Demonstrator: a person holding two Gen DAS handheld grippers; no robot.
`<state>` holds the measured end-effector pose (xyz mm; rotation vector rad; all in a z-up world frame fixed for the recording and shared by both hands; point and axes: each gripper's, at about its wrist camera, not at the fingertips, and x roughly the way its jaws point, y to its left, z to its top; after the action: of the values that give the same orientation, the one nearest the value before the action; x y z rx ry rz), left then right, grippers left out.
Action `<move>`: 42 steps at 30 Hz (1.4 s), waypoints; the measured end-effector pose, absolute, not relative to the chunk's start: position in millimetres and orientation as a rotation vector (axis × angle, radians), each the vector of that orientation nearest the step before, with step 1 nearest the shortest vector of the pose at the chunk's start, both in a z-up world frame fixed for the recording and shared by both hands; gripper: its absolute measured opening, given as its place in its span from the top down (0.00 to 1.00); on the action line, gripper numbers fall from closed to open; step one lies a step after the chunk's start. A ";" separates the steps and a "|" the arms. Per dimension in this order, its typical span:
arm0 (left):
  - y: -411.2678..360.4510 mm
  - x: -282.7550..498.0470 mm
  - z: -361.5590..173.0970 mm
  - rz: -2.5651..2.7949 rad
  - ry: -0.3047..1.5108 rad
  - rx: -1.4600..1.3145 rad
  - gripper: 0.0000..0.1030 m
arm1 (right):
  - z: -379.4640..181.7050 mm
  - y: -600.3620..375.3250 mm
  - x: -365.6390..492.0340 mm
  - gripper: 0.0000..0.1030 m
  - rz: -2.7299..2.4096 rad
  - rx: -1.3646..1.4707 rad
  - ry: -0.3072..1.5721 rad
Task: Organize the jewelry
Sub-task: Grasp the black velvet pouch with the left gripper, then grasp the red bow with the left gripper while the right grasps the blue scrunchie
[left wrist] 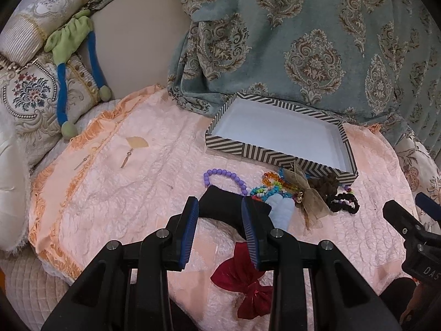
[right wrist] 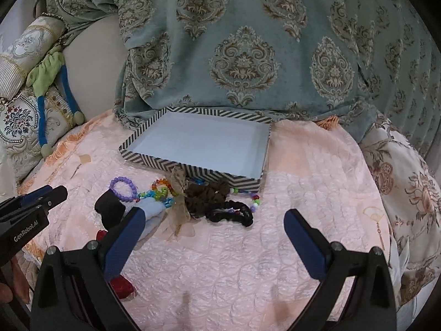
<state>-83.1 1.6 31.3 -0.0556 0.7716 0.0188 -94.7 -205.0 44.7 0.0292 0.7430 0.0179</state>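
The left gripper (left wrist: 220,209) hovers with its 2 fingers apart around a black fabric band (left wrist: 220,207), not clamped. The right gripper (right wrist: 213,223) is spread wide over the pink quilt (right wrist: 303,193). Beaded bracelets (right wrist: 160,190), a purple bead bracelet (left wrist: 223,176) and scrunchies (right wrist: 228,209) lie just before the chevron-striped box (right wrist: 193,169).

Black plastic left gripper (left wrist: 220,224) and right gripper (right wrist: 213,237), blue ribbed pads, silver screws, white "GenRobot.AI" lettering.
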 end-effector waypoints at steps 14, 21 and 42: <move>-1.7 -82.8 26.0 -0.001 0.786 -0.055 0.85 | 47.7 -203.6 -98.1 0.01 0.024 0.020 0.739; -0.4 -83.7 26.0 -0.005 0.785 -0.062 0.85 | 47.5 -202.3 -98.2 0.01 0.036 0.019 0.744; -2.0 -83.9 25.4 -0.007 0.790 -0.068 0.85 | 47.9 -201.6 -100.1 0.01 0.102 0.040 0.752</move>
<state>-83.9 -2.0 25.4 -0.0685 0.7901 -0.0070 -100.1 -201.6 47.9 0.0401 0.7520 0.1015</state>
